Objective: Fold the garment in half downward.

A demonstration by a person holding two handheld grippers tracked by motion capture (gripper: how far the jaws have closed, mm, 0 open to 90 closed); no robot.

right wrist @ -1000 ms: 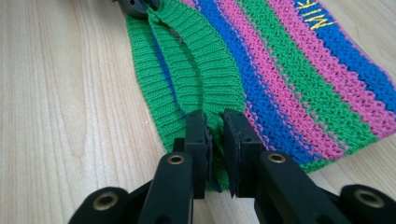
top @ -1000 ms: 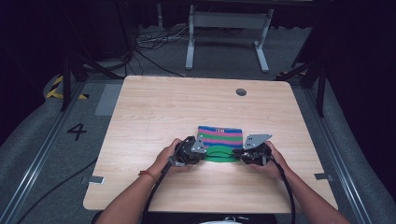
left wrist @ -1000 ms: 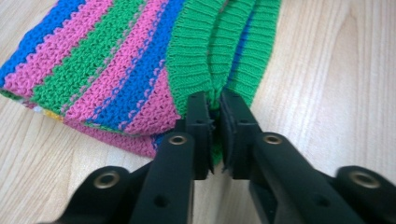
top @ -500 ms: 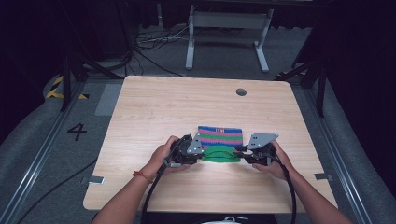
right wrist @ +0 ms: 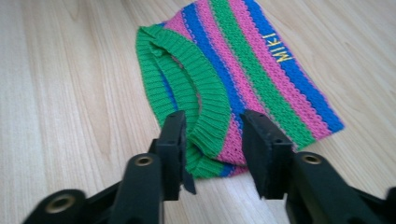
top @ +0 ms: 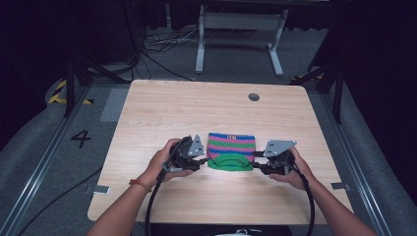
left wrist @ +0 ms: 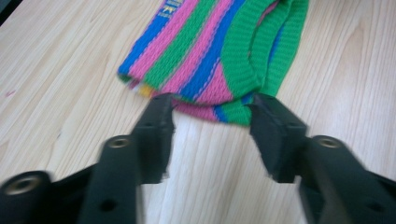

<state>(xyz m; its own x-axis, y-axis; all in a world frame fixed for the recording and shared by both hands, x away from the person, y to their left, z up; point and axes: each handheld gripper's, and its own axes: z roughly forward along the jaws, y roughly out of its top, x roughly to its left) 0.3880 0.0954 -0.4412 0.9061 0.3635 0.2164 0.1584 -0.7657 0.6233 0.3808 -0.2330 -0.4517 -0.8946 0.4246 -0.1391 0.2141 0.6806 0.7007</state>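
Note:
A small knitted garment (top: 231, 150) in pink, green and blue stripes, with a green ribbed collar and yellow lettering, lies flat on the wooden table (top: 196, 108). My left gripper (top: 202, 160) sits at its left edge and my right gripper (top: 255, 162) at its right edge. In the left gripper view the jaws (left wrist: 212, 109) have just been opening, and the garment's corner (left wrist: 210, 60) lies just past the tips, untouched. The right gripper's jaws (right wrist: 212, 123) have also just been opening. The ribbed edge (right wrist: 205, 116) lies loose between them, with the pads off it.
A round cable hole (top: 253, 97) sits near the table's far edge. Beyond the table stand a grey metal frame (top: 241, 22) and floor cables (top: 162, 49). A "4" (top: 81, 138) is marked on the floor at the left. Both forearms come in from the bottom.
Both grippers have lifted slightly and their jaws have spread off the garment's side edges. The garment stays flat where it was.

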